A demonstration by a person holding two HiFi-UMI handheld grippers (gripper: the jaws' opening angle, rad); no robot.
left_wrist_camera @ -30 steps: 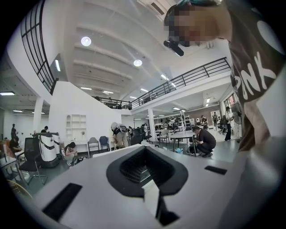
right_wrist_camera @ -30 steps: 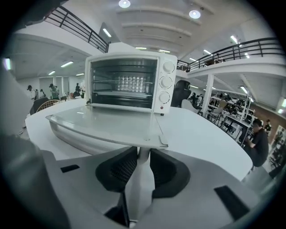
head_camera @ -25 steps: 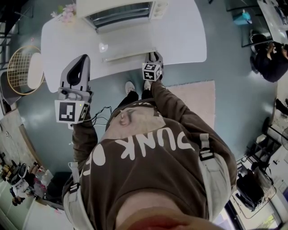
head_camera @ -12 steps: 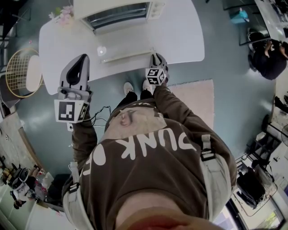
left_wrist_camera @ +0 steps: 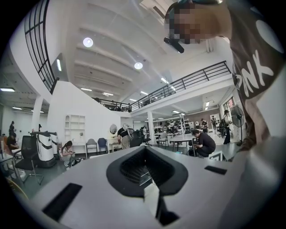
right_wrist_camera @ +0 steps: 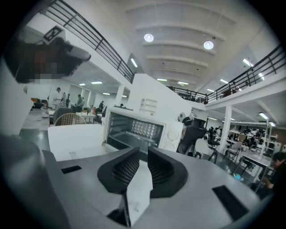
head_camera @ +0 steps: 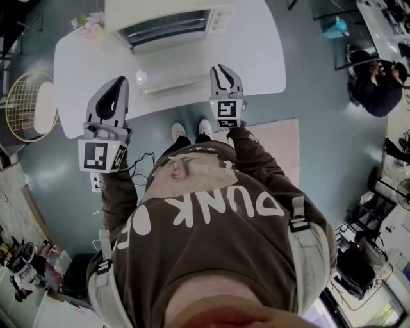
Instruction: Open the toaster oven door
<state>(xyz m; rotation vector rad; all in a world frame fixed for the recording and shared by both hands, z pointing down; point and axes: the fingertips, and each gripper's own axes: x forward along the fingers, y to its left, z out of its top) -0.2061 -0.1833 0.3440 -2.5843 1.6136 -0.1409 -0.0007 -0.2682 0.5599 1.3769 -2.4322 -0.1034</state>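
The white toaster oven (head_camera: 170,22) stands at the far side of the white table (head_camera: 256,45). Its glass door (head_camera: 173,72) lies folded down flat, with the handle (head_camera: 180,85) toward me. In the right gripper view the oven (right_wrist_camera: 138,129) shows its lit, open cavity. My right gripper (head_camera: 222,69) hovers over the table just right of the door's handle end. Its jaws (right_wrist_camera: 143,152) are closing, with a narrow gap and nothing between them. My left gripper (head_camera: 115,84) is held up at the table's left front edge. Its jaws (left_wrist_camera: 145,148) point away into the hall and are shut on nothing.
Pink flowers (head_camera: 93,19) sit on the table's far left corner. A rattan chair (head_camera: 22,102) stands left of the table and a pale rug (head_camera: 275,134) lies under my feet. A seated person (head_camera: 378,83) is off to the right.
My right gripper has lifted away from the handle's right end and come up and slightly right. The door stays folded down. The left gripper has hardly moved.
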